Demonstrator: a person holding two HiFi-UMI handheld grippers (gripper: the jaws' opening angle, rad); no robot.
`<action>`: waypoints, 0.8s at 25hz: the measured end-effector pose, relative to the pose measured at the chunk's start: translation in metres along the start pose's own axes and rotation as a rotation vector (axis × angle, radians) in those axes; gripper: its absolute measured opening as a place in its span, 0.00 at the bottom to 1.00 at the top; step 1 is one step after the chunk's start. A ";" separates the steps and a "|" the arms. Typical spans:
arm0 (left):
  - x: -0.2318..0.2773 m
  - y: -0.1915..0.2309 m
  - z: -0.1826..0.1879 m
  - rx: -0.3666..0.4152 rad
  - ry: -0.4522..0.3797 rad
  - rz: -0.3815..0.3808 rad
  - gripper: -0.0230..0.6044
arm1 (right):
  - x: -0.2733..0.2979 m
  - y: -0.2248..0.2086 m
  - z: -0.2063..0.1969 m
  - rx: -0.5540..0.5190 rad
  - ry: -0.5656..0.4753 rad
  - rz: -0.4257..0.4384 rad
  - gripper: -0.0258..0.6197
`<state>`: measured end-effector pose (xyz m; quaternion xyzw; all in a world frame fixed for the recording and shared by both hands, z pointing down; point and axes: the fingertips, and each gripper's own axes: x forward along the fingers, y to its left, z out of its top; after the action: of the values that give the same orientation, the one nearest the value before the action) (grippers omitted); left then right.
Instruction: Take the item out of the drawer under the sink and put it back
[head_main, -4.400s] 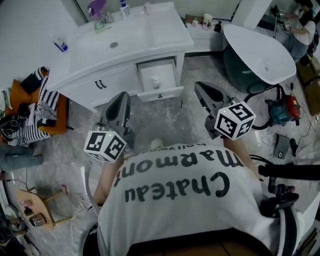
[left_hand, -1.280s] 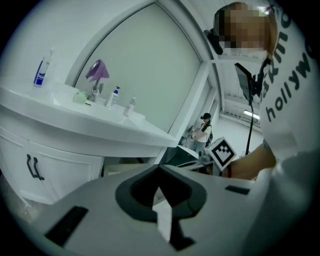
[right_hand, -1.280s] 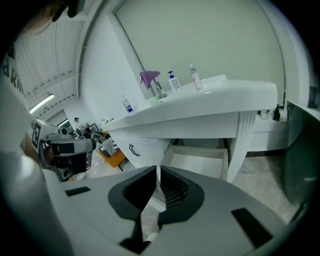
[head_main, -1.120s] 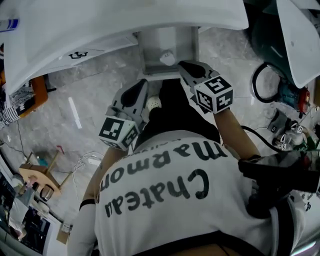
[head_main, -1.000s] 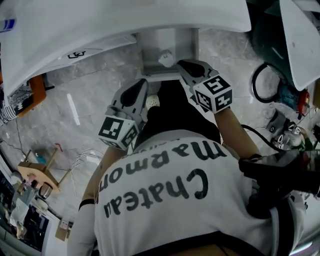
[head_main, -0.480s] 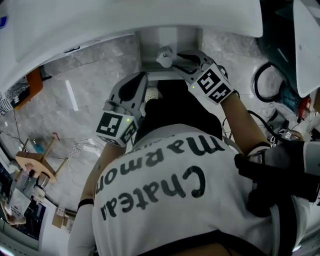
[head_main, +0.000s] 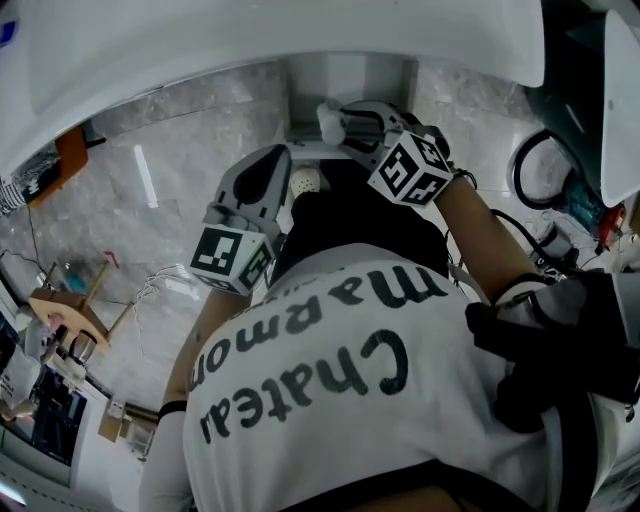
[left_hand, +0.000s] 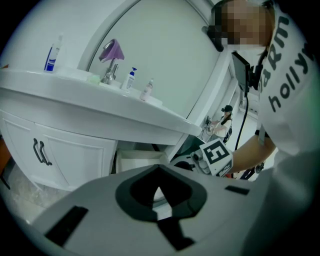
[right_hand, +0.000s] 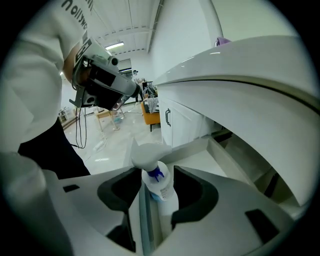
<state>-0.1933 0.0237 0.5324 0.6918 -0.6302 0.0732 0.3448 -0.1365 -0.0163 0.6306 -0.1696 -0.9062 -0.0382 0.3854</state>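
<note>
Head view: we note the left gripper (head_main: 282, 155) just below the open drawer (head_main: 345, 72), jaws together, nothing in them. The right gripper (head_main: 336, 124) is at the drawer's front edge, the white bottle (head_main: 326, 110) between its jaws. The shirt (head_main: 330, 390) reads "Chateau Marmont", upside down from here.

Left gripper view: left gripper (left_hand: 159, 175) closed and empty. On the shirt we read only "holly". Print on the tubes (left_hand: 52, 52) on the sink top (left_hand: 75, 92) is too small to read.

Right gripper view: the right gripper (right_hand: 156, 172) has just been opening. Its jaws stand wide, clear of the white bottle (right_hand: 159, 186) on both sides, over the drawer (right_hand: 210, 160). Blue label illegible. The base is hidden, so we cannot tell whether it rests.
</note>
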 end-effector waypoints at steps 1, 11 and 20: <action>0.000 0.000 -0.001 -0.001 0.003 0.003 0.04 | 0.003 0.001 0.002 -0.007 -0.005 0.000 0.36; -0.009 -0.002 -0.008 -0.005 0.001 0.003 0.04 | 0.035 0.007 0.027 -0.066 -0.070 0.025 0.36; -0.025 0.009 -0.015 -0.018 -0.010 0.018 0.04 | 0.043 0.000 0.040 -0.060 -0.073 -0.055 0.22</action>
<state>-0.2013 0.0530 0.5331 0.6835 -0.6387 0.0671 0.3470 -0.1915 0.0039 0.6331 -0.1575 -0.9223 -0.0698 0.3458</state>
